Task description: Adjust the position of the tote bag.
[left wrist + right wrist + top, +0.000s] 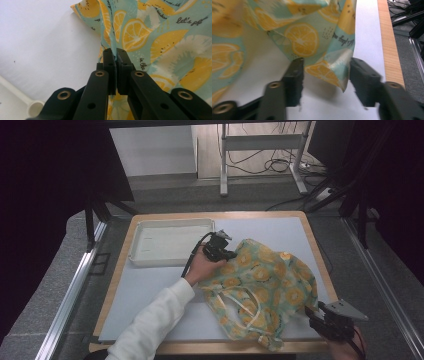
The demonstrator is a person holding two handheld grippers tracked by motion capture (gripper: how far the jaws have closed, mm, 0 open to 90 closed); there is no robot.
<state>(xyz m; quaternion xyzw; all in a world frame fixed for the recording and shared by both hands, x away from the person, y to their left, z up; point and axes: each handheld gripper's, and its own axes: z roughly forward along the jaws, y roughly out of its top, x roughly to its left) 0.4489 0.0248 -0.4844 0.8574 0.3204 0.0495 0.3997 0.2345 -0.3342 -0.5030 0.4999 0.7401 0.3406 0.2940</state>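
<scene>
My left gripper (116,53) jaws clamped on cloth bag (262,282). Right gripper (325,75) jaws apart, straddling bag corner; could slip out, missed grab.

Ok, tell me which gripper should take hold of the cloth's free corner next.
Right. The right gripper has its jaws apart around a corner of the lemon-print cloth, not yet pinching. The left gripper is shut on another fold.
</scene>
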